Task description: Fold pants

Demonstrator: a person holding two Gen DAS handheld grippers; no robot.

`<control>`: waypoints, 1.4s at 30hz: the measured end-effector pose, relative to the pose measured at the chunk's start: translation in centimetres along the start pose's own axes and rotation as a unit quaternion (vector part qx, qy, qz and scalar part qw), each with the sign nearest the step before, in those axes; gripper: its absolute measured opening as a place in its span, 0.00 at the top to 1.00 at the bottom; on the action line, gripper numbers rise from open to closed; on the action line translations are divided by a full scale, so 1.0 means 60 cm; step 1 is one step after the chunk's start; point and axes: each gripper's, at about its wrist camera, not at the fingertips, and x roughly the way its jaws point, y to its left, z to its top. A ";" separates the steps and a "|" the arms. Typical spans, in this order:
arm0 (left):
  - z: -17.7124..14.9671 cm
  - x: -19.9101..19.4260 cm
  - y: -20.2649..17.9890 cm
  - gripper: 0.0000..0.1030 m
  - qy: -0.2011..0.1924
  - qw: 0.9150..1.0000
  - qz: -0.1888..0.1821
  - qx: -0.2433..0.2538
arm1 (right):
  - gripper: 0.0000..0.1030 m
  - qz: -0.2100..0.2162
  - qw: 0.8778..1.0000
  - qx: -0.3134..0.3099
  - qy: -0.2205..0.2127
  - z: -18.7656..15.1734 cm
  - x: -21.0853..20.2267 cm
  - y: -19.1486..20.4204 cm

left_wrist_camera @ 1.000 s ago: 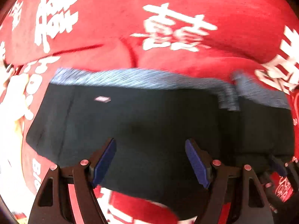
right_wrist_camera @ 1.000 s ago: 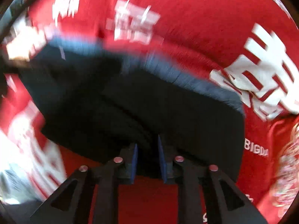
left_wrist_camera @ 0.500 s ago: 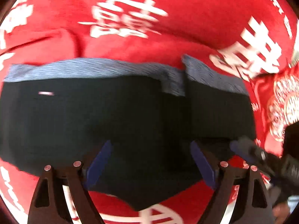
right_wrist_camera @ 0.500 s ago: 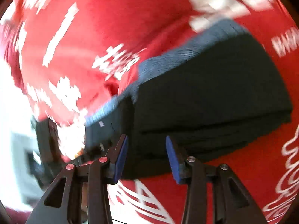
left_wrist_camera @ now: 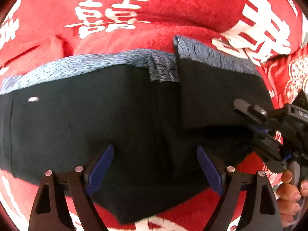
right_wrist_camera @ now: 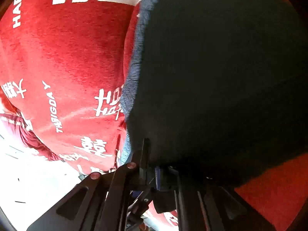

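Observation:
Black pants [left_wrist_camera: 80, 119] with a grey-blue waistband [left_wrist_camera: 80, 67] lie folded on the red blanket [left_wrist_camera: 173, 5]. A folded flap [left_wrist_camera: 215, 94] lies on their right part. My left gripper [left_wrist_camera: 156, 165] is open just above the pants' near edge, its blue pads [left_wrist_camera: 100, 165] apart and empty. My right gripper [left_wrist_camera: 256, 127] reaches in from the right at the flap's edge. In the right wrist view the pants [right_wrist_camera: 221, 73] fill the frame and the fabric covers the right gripper [right_wrist_camera: 159, 165]; the jaws look close together on the fabric's edge.
The red blanket [right_wrist_camera: 67, 48] with white characters covers the whole surface. A patterned red cloth [left_wrist_camera: 296, 73] lies at the far right. A pale floor [right_wrist_camera: 28, 182] shows beyond the blanket's edge. A hand [left_wrist_camera: 290, 192] holds the right gripper.
The right gripper has swung around to the pants' right end and closed in on the fabric. The left gripper has stayed open and shifted slightly over the pants.

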 end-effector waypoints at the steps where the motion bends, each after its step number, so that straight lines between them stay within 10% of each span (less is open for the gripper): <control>1: -0.005 -0.017 0.006 0.15 -0.012 1.000 0.006 -0.003 | 0.96 0.004 1.000 -0.021 0.004 -0.008 -0.012 0.015; 5: -0.013 -0.049 0.030 0.15 -0.034 0.999 0.035 0.000 | 0.96 -0.021 0.993 -0.104 0.056 -0.046 -0.030 0.058; 12: -0.020 -0.037 0.045 0.15 -0.023 0.997 0.076 -0.021 | 0.92 -0.085 0.989 -0.079 0.093 -0.040 0.023 -0.004; 17: -0.009 -0.058 0.038 0.15 -0.039 0.995 0.089 -0.011 | 0.49 -0.085 0.963 -0.208 0.147 -0.046 -0.049 0.073; 24: 0.070 -0.055 -0.037 0.15 -0.065 0.996 0.058 0.025 | 0.49 -0.141 0.959 -0.245 0.005 0.109 -0.167 0.082; 34: 0.121 0.050 -0.147 0.14 -0.047 0.994 0.047 0.083 | 0.70 -0.122 0.974 -0.168 0.092 0.193 -0.084 0.001; 42: 0.063 0.066 -0.113 0.14 -0.022 0.994 0.075 0.073 | 0.55 -0.221 0.938 -0.253 0.090 0.168 -0.068 0.023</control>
